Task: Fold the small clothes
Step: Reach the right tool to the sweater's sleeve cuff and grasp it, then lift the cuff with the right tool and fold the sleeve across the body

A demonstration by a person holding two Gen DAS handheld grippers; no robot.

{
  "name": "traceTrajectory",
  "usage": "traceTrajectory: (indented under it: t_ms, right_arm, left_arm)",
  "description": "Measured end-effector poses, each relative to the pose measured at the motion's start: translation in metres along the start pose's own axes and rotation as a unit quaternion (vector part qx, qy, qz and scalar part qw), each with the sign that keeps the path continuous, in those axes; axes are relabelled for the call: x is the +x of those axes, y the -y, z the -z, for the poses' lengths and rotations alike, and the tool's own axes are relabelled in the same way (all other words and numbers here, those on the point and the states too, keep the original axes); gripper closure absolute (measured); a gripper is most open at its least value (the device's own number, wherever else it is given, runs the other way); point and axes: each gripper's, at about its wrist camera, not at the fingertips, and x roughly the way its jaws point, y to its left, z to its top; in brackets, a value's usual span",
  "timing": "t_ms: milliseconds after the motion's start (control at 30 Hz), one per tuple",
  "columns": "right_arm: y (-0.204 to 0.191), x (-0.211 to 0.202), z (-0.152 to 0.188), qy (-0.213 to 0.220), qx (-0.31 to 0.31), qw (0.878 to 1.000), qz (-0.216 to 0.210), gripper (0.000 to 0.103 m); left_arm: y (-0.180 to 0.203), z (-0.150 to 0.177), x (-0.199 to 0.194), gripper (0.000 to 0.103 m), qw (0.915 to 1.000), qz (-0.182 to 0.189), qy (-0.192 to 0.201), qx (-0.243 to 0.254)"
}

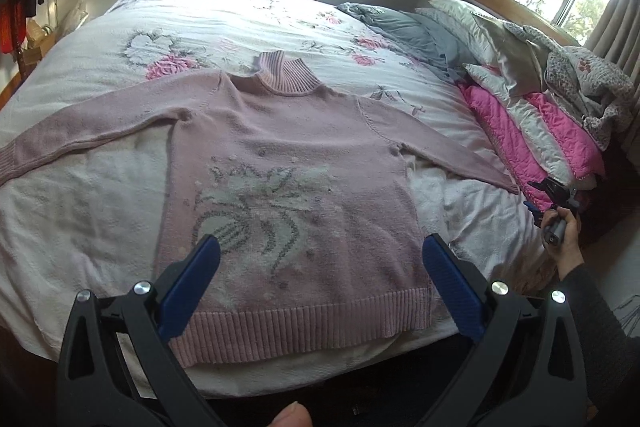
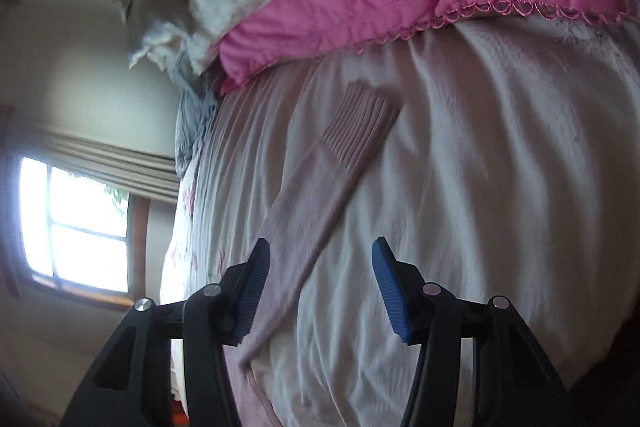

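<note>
Two claws, both with jaws spread wide and holding nothing, face a pink sweater (image 1: 288, 163) that lies flat, front up, on the bed (image 1: 100, 195), collar toward the top of the frame and both sleeves stretched out to the sides. Nothing looks folded yet, so the step in hand is probably the first sleeve fold. To do it well, I would pinch the ribbed cuff (image 2: 360, 123) squarely — one layer of knit only, not the white bedspread beneath — then carry it across the chest in a low arc so the body stays flat.

In the right wrist view the right claw (image 2: 318, 287) hovers over that sleeve, rolled sideways. The left claw (image 1: 320, 283) hangs above the hem at lower centre, level. A thumb (image 1: 290, 415) shows at the bottom edge.
</note>
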Motion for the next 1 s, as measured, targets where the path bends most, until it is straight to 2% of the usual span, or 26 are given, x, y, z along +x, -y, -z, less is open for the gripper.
traceTrajectory:
  t_ms: [100, 167, 267, 467, 533, 600, 667, 700, 833, 1000]
  right_arm:
    - [0.018, 0.02, -0.031, 0.014, 0.048, 0.999, -0.015, 0.053]
    - [0.025, 0.034, -0.044, 0.015, 0.059, 0.998, -0.01, 0.054]
    - [0.032, 0.054, -0.054, 0.014, 0.069, 0.997, 0.023, 0.054]
    - [0.031, 0.07, -0.063, 0.023, 0.062, 0.997, 0.034, 0.056]
    - [0.027, 0.073, -0.065, 0.022, 0.054, 0.997, 0.041, 0.061]
    - [0.025, 0.072, -0.064, 0.022, 0.048, 0.997, 0.048, 0.069]
    - [0.019, 0.074, -0.065, 0.02, 0.033, 0.998, 0.057, 0.087]
    - [0.013, 0.078, -0.067, 0.021, 0.025, 0.998, 0.059, 0.09]
    - [-0.013, 0.068, -0.059, 0.032, -0.018, 0.997, 0.062, 0.095]
    - [-0.083, 0.055, -0.031, 0.033, -0.106, 0.993, 0.046, 0.096]
  left_arm:
    - [0.004, -0.004, 0.016, 0.003, 0.9999, 0.003, -0.01, -0.004]
    - [0.008, -0.009, 0.022, 0.003, 0.9999, 0.002, -0.01, -0.002]
    - [0.009, -0.013, 0.032, 0.003, 0.9999, 0.0, -0.012, -0.002]
    - [0.007, -0.016, 0.048, 0.003, 0.9996, 0.011, -0.02, -0.014]
    - [0.002, -0.014, 0.054, 0.003, 0.9989, 0.021, -0.032, -0.027]
    - [-0.005, -0.009, 0.065, 0.003, 0.9977, 0.018, -0.052, -0.04]
    - [-0.011, 0.0, 0.075, 0.003, 0.9959, 0.017, -0.077, -0.046]
    - [-0.013, 0.004, 0.078, 0.003, 0.9952, 0.015, -0.085, -0.046]
    - [-0.021, 0.017, 0.077, 0.003, 0.9937, 0.018, -0.098, -0.052]
    - [-0.03, 0.019, 0.06, 0.003, 0.9946, 0.03, -0.077, -0.062]
